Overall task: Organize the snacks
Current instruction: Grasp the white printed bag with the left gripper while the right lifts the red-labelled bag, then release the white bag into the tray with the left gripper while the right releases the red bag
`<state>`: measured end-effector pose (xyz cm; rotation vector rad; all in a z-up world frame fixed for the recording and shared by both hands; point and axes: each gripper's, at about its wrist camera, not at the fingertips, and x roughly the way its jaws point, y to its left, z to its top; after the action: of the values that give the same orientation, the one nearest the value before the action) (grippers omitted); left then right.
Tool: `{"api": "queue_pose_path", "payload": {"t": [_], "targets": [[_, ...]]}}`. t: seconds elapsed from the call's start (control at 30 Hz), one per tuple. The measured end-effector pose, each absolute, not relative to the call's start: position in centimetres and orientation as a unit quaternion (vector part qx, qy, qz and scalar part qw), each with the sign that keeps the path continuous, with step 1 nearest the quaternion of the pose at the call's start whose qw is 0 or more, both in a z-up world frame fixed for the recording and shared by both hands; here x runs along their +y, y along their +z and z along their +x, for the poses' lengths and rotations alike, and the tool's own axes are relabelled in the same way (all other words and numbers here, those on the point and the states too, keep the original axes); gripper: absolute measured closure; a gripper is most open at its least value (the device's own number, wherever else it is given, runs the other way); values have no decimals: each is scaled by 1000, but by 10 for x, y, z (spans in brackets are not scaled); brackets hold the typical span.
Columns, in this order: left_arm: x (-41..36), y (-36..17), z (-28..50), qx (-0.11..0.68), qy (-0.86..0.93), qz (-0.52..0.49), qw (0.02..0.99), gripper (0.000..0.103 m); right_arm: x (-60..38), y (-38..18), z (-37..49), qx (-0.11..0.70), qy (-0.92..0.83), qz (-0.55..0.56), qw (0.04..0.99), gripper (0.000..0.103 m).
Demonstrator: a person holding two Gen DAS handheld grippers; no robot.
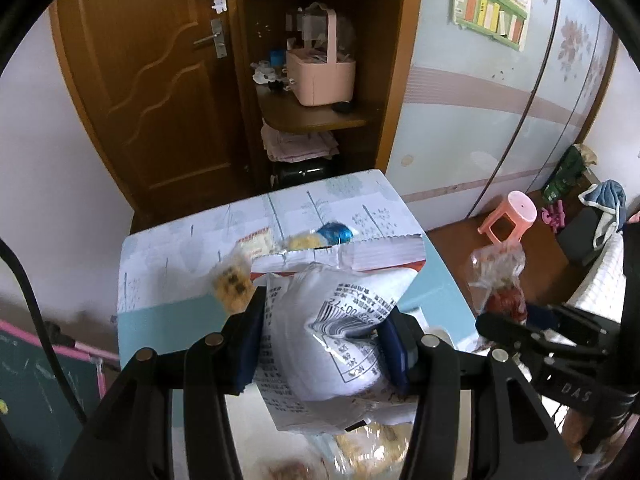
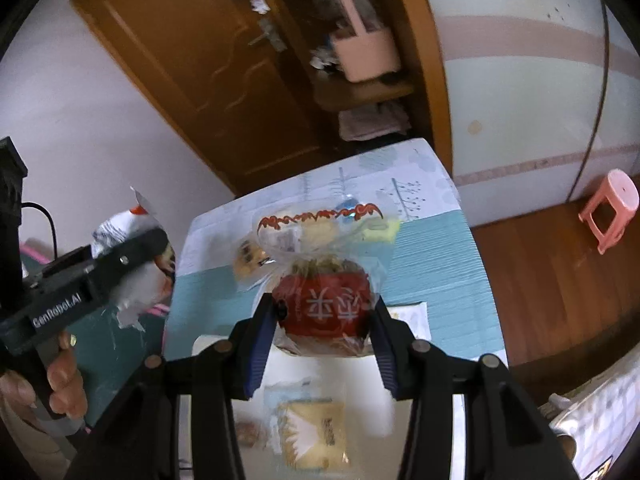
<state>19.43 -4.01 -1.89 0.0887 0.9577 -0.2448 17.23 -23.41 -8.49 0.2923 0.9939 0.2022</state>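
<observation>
My left gripper (image 1: 324,336) is shut on a white snack bag (image 1: 332,344) with black print and a barcode, held up above the table (image 1: 160,264). My right gripper (image 2: 324,320) is shut on a clear bag with a red label (image 2: 326,308), also lifted off the table. In the right wrist view the left gripper (image 2: 132,256) shows at the left with its white bag (image 2: 128,236), a hand (image 2: 64,376) on its handle. In the left wrist view the right gripper (image 1: 516,332) holds its clear bag (image 1: 500,280) at the right. Small snacks lie on the table: a yellow cookie pack (image 1: 234,284), a blue-wrapped one (image 1: 334,234).
A white tray (image 2: 332,376) below holds a yellow cracker pack (image 2: 316,432). Behind the table stand a brown door (image 1: 156,80) and a shelf with a pink basket (image 1: 320,72). A pink stool (image 1: 510,216) stands on the wooden floor at right.
</observation>
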Motion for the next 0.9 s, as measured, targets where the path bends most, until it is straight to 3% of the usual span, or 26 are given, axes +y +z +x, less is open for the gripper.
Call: {"api": "queue_pose_path", "payload": {"t": [0.33,0.9], "targets": [[-39,-46,122,475,-97,68,872,52,-209,-73,112,469,127,82,870,57],[-42,-106,80,534,-67,91,838,52,-193,-109,63,514,128,31,848,56]]}}
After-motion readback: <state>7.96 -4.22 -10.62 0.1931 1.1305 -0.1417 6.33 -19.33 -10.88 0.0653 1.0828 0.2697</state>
